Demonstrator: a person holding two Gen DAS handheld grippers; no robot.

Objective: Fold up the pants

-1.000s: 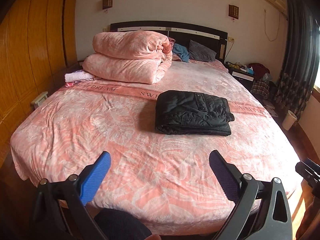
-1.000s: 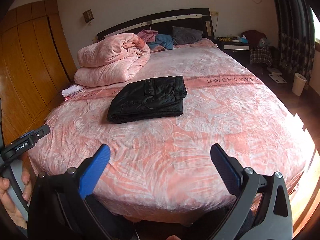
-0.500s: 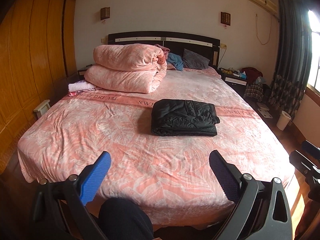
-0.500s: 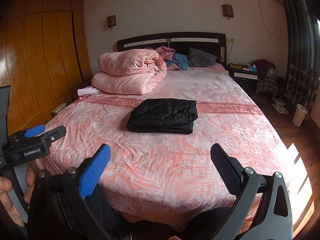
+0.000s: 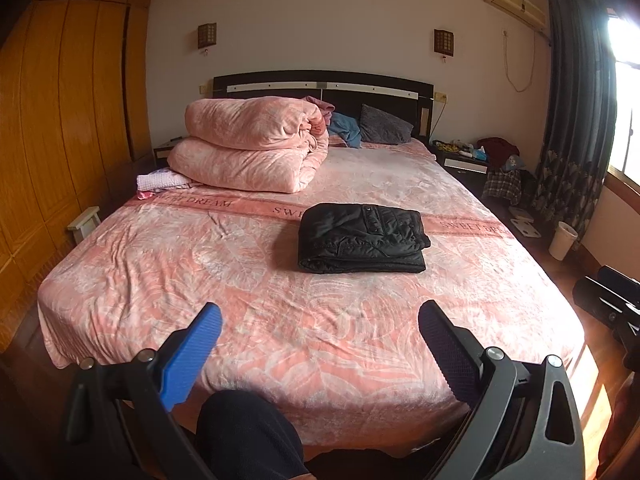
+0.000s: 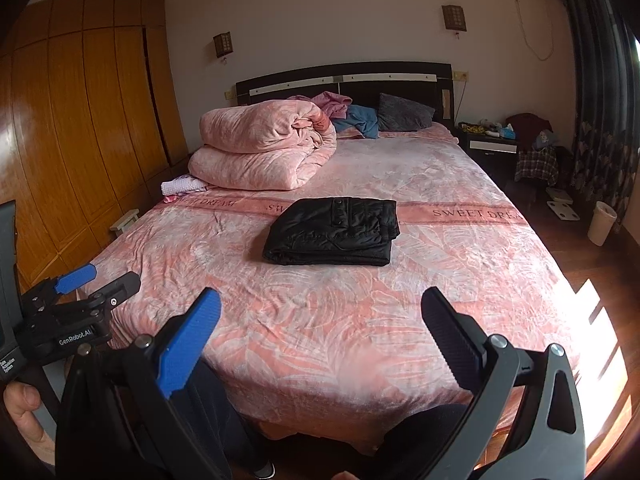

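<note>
Backing away from the bed (image 5: 168, 280): pants (image 5: 362, 238) lying folded mid-bed, smaller in view than before. Both grippers (image 5: 320, 338) (image 6: 320, 332) empty, jaws spread. Folding judged complete.

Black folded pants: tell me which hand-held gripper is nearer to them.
Right, slightly. The right hand-held gripper faces the pants squarely from the foot of the bed; the left hand-held gripper is further left, with the pants off to its right. Both are open.

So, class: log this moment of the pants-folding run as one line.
pants: folded, on bed | left gripper: open, empty | right gripper: open, empty | both off the pants
</note>
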